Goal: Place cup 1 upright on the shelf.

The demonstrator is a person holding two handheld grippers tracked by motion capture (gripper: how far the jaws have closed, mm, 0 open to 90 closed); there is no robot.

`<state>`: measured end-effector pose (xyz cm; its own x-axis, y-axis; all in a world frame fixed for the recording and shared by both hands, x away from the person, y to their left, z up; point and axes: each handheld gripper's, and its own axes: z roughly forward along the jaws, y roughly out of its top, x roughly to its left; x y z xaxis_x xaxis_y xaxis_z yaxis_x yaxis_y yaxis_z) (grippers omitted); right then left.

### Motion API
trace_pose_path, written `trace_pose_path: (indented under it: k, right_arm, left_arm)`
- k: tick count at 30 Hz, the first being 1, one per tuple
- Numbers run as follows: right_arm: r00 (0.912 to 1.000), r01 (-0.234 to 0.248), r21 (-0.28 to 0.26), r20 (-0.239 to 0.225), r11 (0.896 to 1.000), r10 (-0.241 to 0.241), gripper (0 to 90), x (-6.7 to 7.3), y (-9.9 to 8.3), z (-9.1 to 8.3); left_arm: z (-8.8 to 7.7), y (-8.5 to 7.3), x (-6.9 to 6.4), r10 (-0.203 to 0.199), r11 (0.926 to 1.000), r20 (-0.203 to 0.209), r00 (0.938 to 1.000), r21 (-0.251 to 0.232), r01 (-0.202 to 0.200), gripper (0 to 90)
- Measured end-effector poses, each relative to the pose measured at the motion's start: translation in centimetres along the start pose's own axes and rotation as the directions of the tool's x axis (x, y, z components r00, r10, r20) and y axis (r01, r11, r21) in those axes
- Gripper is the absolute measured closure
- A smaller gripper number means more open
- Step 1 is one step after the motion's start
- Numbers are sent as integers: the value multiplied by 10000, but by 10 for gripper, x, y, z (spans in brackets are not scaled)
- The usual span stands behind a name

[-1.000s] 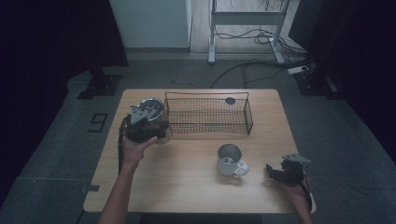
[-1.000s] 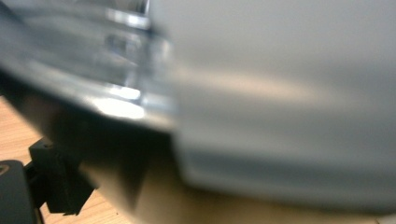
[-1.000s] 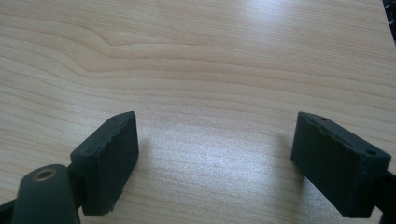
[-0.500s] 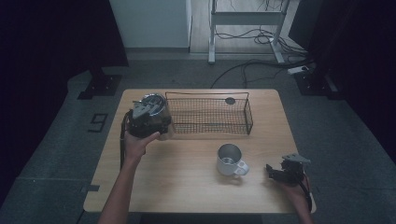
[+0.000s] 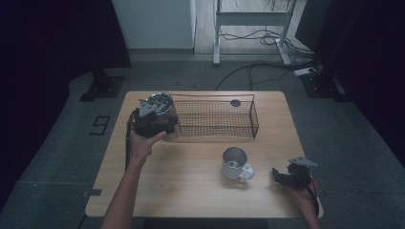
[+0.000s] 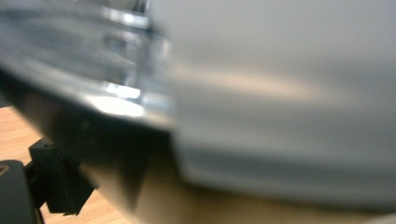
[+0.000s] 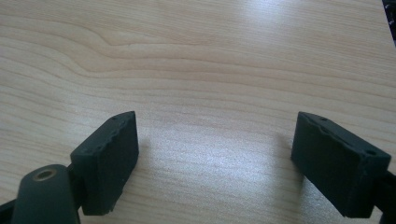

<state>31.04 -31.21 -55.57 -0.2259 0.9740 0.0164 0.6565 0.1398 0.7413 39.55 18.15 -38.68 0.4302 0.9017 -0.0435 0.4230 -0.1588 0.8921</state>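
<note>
A: Where's the metal cup?

B: Ten o'clock, clamped in the left gripper beside the wire basket. Right gripper, four o'clock, jaws apart, empty.

A: Risk?

B: Cup slipping, hitting the basket rim.

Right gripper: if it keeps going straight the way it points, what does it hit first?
Likely the bare table: the right gripper looks down at wood between open jaws. In the high view it aims left toward the mug, but depth is unclear.

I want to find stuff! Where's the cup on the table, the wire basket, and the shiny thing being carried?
cup (image 5: 234, 163), high view, its side wall.
wire basket (image 5: 254, 114), high view, right end wall.
shiny thing (image 5: 160, 104), high view, its top.
</note>
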Motion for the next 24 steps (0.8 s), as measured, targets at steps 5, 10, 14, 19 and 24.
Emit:
trace_pose_path:
  k: [5, 10, 14, 19, 24]
  right_arm:
    - [10000, 14, -3, 2, 10000, -14, 146, 0, 0, 0]
    - [10000, 11, -2, 0, 10000, -11, 146, 0, 0, 0]
    - [10000, 8, -1, -1, 10000, -8, 147, 0, 0, 0]
    - [10000, 16, 12, 3, 10000, -16, 146, 0, 0, 0]
    - [10000, 37, -13, -1, 10000, -37, 146, 0, 0, 0]
  left_arm:
    - [4, 2, -1, 47, 10000, -74, 10000, 60, -47, 40]
    - [7, 4, -1, 96, 9999, -66, 9999, 106, -96, 40]
    - [13, 4, 0, -66, 9999, -48, 10000, 143, 67, 40]
    - [17, 10, 0, -84, 9999, -55, 9999, 137, 85, 40]
    - [20, 14, -1, -106, 9999, -6, 9999, 123, 106, 40]
